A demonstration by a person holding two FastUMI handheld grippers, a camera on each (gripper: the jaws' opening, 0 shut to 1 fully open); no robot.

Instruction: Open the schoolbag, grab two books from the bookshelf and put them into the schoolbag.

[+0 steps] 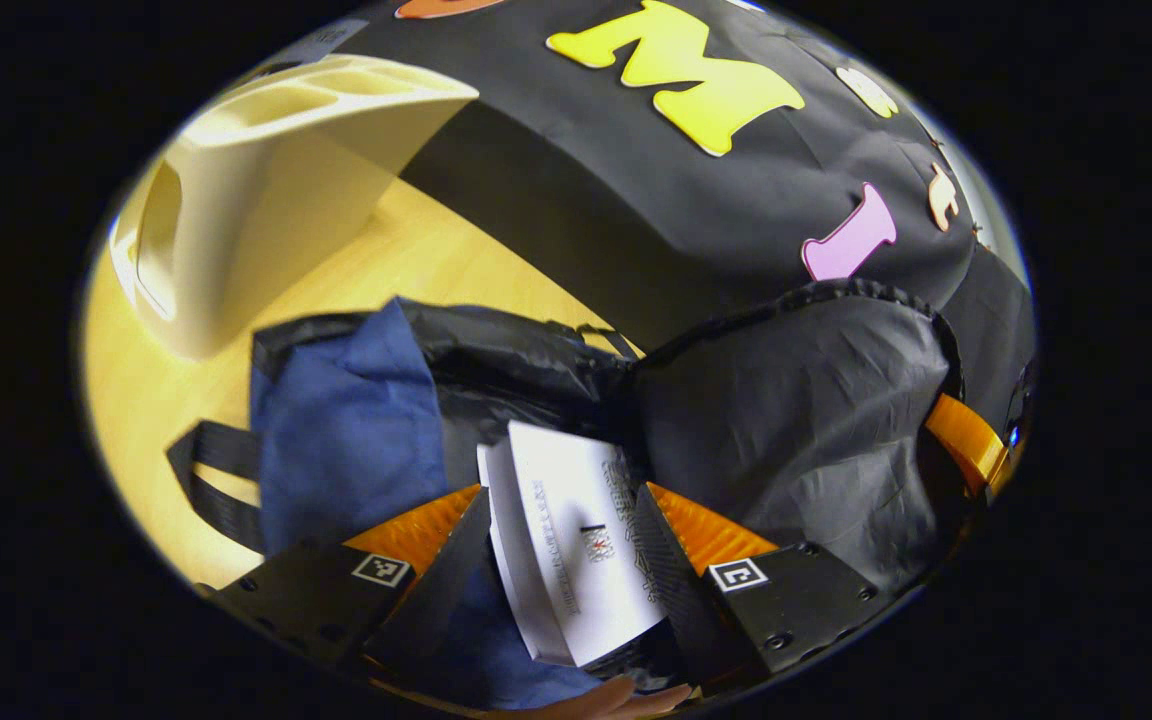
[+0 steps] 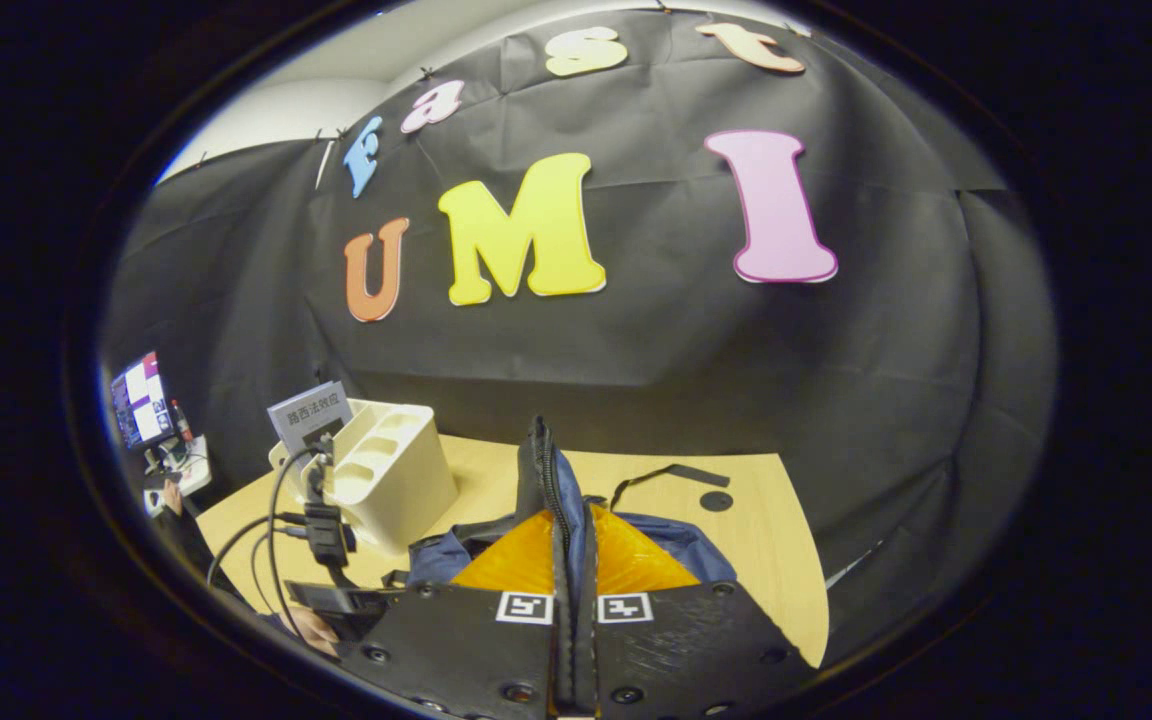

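The schoolbag [image 1: 346, 440], blue with a black lining [image 1: 796, 420], lies open on the wooden table. My left gripper [image 1: 561, 495] is shut on a white book [image 1: 576, 540], which stands partly inside the bag's mouth. My right gripper [image 2: 566, 520] is shut on the bag's zipped edge [image 2: 541, 450] and holds it up; its pad [image 1: 966, 440] shows at the right of the left gripper view. The cream bookshelf [image 1: 266, 200] stands behind the bag. In the right gripper view, the bookshelf [image 2: 391, 475] holds one grey book [image 2: 311, 412].
The wooden table [image 2: 756, 540] ends at the right near the black cloth wall. A black strap [image 2: 666, 472] and a small black disc [image 2: 716, 500] lie behind the bag. A hand [image 1: 626, 700] shows below the book. A screen [image 2: 141, 400] stands far left.
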